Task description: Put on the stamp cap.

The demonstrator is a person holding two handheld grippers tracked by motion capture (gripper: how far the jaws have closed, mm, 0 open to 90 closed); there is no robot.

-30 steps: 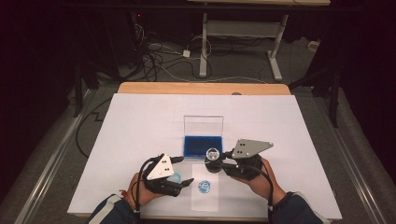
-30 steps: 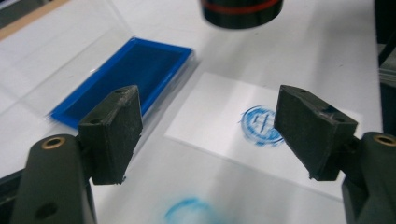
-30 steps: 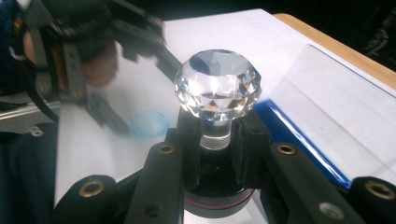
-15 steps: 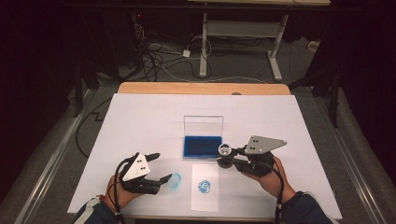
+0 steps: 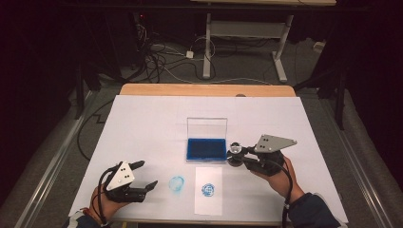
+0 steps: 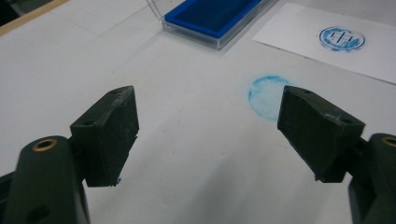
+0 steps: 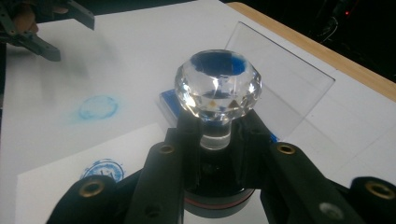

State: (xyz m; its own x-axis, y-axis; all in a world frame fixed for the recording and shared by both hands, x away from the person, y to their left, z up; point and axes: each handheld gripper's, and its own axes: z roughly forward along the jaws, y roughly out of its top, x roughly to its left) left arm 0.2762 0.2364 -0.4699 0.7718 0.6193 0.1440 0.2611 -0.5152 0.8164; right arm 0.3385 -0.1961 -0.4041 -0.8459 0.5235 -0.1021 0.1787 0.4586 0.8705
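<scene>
Right gripper [image 5: 236, 156] was clamped on the stamp [image 7: 218, 93], jaws pressed together on its dark round base, with the clear faceted knob standing upright above them. In the high view the stamp [image 5: 234, 149] was held just right of the open ink pad case [image 5: 206, 148], near its right edge, above the counter [image 5: 142, 123].

Left gripper [image 5: 142, 175] was low over the counter at the front left, jaws wide apart with nothing between them; they had just been opening. In the left gripper view a round blue smudge [image 6: 267, 91] lay on the covering just beyond its right jaw.

The paper slip [image 5: 208, 189] lay flat in front of the ink pad case and carried one round blue imprint [image 5: 207, 189].

Handling judgement: the stamp looked rigid and fairly light. The faceted knob appeared smooth and probably slippery, likely prone to chipping if knocked, so the dark base or narrow neck seemed the safer hold. The inked face should be kept off the bare counter, which already showed a smudge.
</scene>
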